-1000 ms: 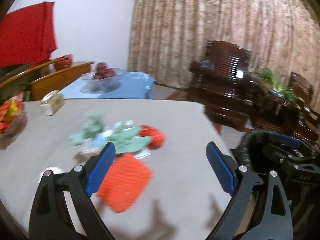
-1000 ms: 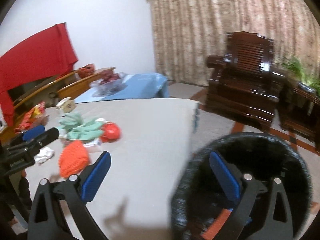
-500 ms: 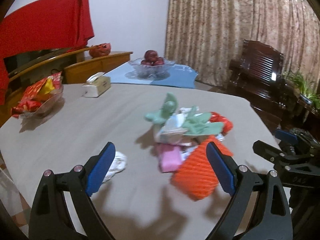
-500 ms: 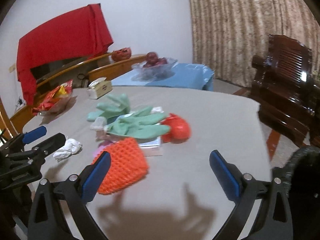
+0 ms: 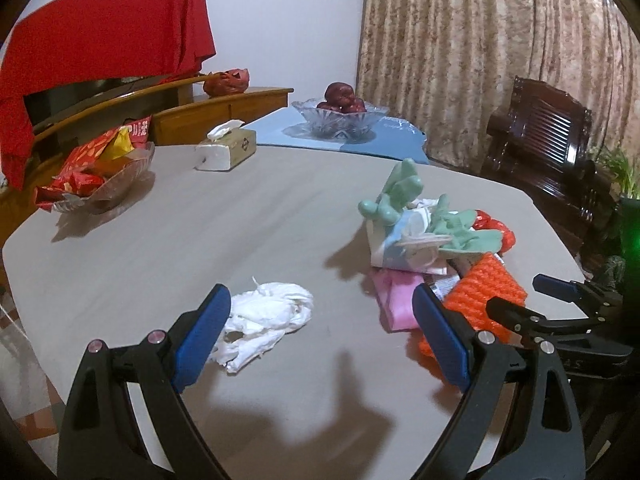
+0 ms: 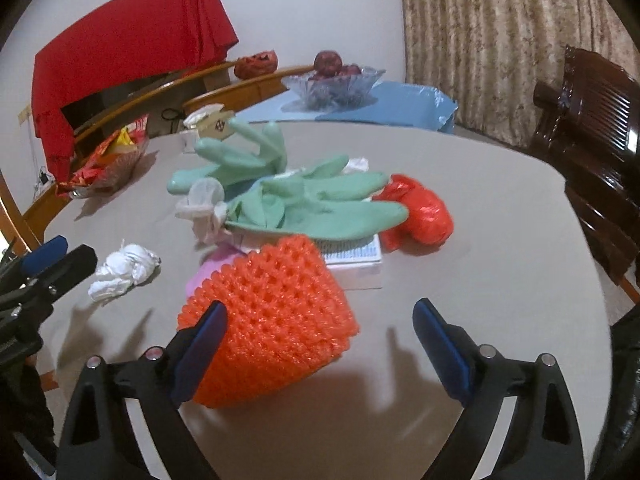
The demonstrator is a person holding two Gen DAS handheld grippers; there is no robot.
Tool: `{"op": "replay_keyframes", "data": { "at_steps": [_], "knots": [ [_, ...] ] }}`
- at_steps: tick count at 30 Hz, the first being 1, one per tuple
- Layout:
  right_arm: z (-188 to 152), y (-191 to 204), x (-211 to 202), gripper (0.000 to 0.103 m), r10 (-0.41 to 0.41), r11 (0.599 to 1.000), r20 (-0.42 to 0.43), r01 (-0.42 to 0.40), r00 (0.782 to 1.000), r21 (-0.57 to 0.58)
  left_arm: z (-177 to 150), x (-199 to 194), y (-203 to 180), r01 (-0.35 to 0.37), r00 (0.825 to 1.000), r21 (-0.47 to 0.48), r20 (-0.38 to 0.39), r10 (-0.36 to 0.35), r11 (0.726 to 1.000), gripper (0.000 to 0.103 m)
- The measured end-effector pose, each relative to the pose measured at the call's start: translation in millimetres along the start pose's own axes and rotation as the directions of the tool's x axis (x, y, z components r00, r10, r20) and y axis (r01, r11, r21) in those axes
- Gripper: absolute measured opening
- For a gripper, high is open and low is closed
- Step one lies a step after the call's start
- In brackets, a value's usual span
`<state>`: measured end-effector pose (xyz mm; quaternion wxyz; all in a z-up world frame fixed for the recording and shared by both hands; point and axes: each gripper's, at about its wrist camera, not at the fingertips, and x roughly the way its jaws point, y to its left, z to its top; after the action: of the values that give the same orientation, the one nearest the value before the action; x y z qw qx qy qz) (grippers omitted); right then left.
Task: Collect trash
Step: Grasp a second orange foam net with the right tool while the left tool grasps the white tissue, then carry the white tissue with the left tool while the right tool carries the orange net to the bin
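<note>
A crumpled white tissue (image 5: 264, 322) lies on the grey table (image 5: 200, 240), just ahead of my open left gripper (image 5: 320, 332) and nearer its left finger. To the right is a trash pile: green rubber gloves (image 5: 448, 228), a pink packet (image 5: 396, 296), an orange foam net (image 5: 480, 300) and a red plastic bag (image 5: 494, 226). My right gripper (image 6: 318, 348) is open and empty, with the orange foam net (image 6: 272, 320) just ahead between its fingers. In that view the gloves (image 6: 312, 200), red bag (image 6: 416, 212) and tissue (image 6: 124, 270) also show.
A tissue box (image 5: 226, 150), a snack bowl (image 5: 100, 172) and a glass fruit bowl (image 5: 340, 116) on a blue cloth stand at the back. A dark wooden chair (image 5: 540, 140) is at the right. A black bin's rim (image 6: 624, 400) shows at the right edge.
Both grippers have swung left from the black bin toward the trash on the table. The tissue now lies before the left gripper, the orange net before the right. Both stay open.
</note>
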<state>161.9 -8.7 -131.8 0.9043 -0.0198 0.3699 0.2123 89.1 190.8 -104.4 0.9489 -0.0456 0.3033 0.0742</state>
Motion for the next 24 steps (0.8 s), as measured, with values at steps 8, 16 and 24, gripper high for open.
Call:
{"op": "replay_keyframes", "data": {
  "at_steps": [8, 16, 24],
  "knots": [
    [-1, 3, 12, 0.050, 0.121, 0.993, -0.055, -0.120, 0.991, 0.017, -7, 14, 14, -0.031, 0.999, -0.016, -0.027, 0.030, 0.999, 0.090],
    [1, 7, 6, 0.030, 0.147, 0.989, -0.046, -0.148, 0.988, -0.013, -10, 44, 34, -0.097, 0.991, -0.033, -0.097, 0.094, 0.995, 0.090],
    [6, 3, -9, 0.027, 0.164, 0.986, -0.029, -0.164, 0.986, -0.015, -20, 78, 43, -0.066, 0.972, -0.072, -0.230, 0.048, 0.995, 0.049]
  ]
}}
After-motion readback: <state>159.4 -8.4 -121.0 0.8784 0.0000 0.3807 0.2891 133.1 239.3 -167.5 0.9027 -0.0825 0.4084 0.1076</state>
